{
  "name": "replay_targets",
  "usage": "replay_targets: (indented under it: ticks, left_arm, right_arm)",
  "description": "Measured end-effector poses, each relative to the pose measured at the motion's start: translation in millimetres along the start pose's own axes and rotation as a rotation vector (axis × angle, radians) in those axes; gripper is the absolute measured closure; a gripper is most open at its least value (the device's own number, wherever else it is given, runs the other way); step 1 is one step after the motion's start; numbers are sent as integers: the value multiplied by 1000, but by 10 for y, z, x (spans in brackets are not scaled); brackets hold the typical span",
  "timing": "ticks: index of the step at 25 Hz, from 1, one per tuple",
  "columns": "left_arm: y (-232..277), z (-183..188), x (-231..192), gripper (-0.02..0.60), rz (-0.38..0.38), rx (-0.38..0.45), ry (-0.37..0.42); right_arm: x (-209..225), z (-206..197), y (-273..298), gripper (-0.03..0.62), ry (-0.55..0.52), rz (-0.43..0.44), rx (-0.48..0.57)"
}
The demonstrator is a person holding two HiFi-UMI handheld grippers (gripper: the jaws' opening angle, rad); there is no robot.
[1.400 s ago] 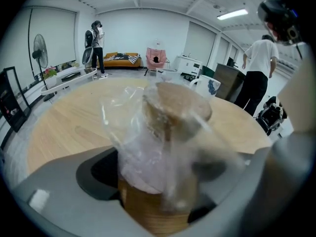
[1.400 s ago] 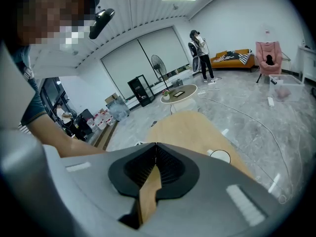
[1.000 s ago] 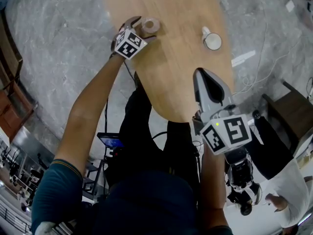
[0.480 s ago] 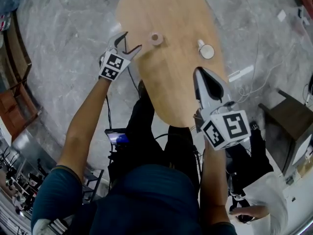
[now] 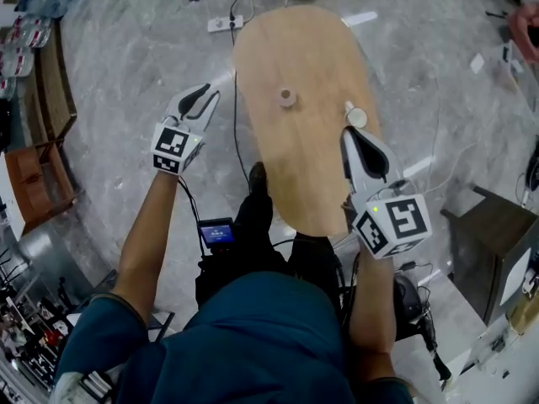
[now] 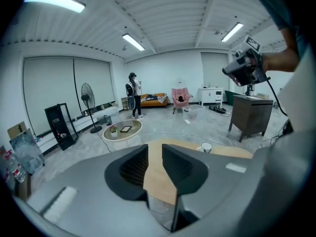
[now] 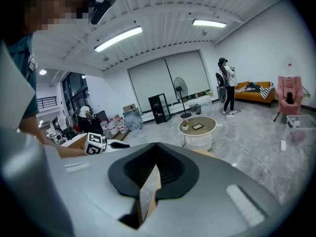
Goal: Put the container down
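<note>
**Container on the table**

The container [image 5: 287, 98] stands on the wooden table [image 5: 295, 175], well apart from both grippers. The left gripper [image 5: 208, 93] is empty, and its jaws have just been closing to a narrow slit. The right gripper [image 5: 349, 132] is clenched on nothing.

Open lab hall: marble floor [image 5: 126, 99], strip lights [image 6: 133, 42], fan [image 6: 87, 94], sofa [image 6: 157, 99].

No text, label or number seems legible in any view.

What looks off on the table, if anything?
Nothing stands out. The container sits upright on the table with no spill. The cup is close to the right edge, but on it.
</note>
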State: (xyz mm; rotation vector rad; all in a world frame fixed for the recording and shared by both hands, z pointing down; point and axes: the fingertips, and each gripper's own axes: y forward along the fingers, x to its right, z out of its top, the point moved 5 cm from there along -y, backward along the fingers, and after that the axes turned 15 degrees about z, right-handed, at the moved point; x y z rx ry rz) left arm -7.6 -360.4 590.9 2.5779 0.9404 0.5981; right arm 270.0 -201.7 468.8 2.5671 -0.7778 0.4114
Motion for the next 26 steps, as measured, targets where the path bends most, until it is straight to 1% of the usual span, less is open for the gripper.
replay_targets:
  ticks: [4, 10, 14, 16, 21, 26]
  left_arm:
    - [-494, 421, -241, 515, 64, 55, -16]
    - [-1141, 989, -508, 518, 123, 140, -45]
    - [-1513, 1244, -602, 518, 140, 187, -30]
    - [-1671, 1365, -640, 518, 147, 218, -35]
    - [-1928, 1676, -686, 518, 153, 290, -37]
    - [-2173, 1967, -652, 518, 145, 325, -20]
  right_arm:
    - [-261, 252, -150, 588, -65, 24, -5]
    - [-554, 571, -450, 588, -120, 30, 21]
    - [-733, 680, -658, 588, -154, 11, 35]
    - [-816, 739, -760, 588, -169, -1, 45]
    - [-986, 919, -1031, 588, -203, -45, 74]
    - [-1147, 953, -1351, 588, -193, -80, 88]
